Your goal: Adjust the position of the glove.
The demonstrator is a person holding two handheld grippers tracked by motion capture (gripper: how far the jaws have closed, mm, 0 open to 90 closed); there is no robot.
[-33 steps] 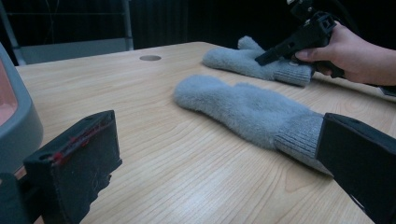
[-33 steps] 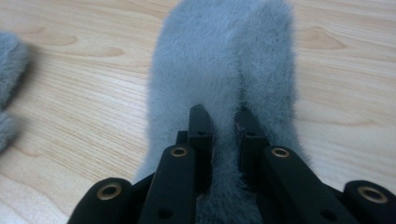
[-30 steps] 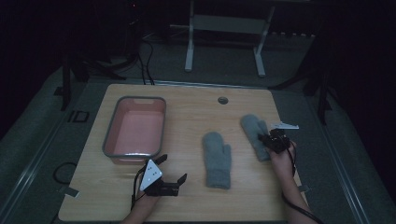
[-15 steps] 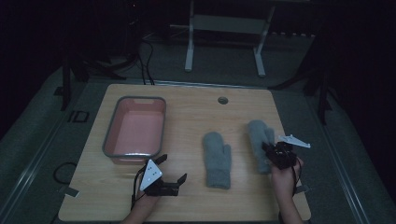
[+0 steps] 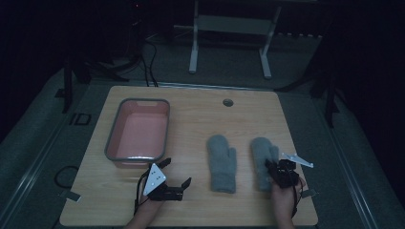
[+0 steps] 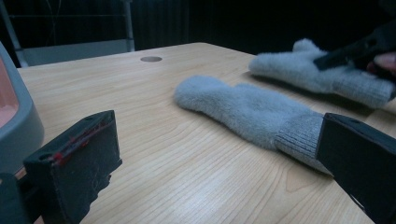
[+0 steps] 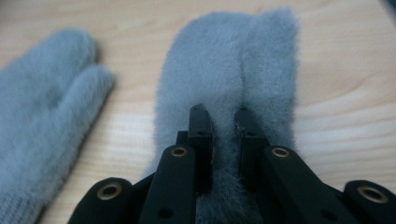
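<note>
Both tongs are seen in the high view at the near edge of the wooden table (image 5: 191, 114): the left gripper (image 5: 175, 178) rests just in front of the pink tub (image 5: 138, 132) with its jaws wide apart and nothing between them, while the right gripper (image 5: 273, 168) is set on the right mitten (image 5: 260, 157), which lies just beside the left mitten (image 5: 222, 162), both with cuffs toward the person. In the left gripper view, the nearer mitten (image 6: 243, 109) is shown flat on the pale grained wood, fluffy in the body and ribbed at the cuff, with the grey tub wall (image 6: 18, 126) at the left edge. In the right gripper view, the jaws are seen pinched on a ridge of fuzzy grey pile of the held mitten (image 7: 229, 74), beside its thumb seam. A grasp appears to be in hand; the next move is judged to call for a lift with the fold kept clamped.
</note>
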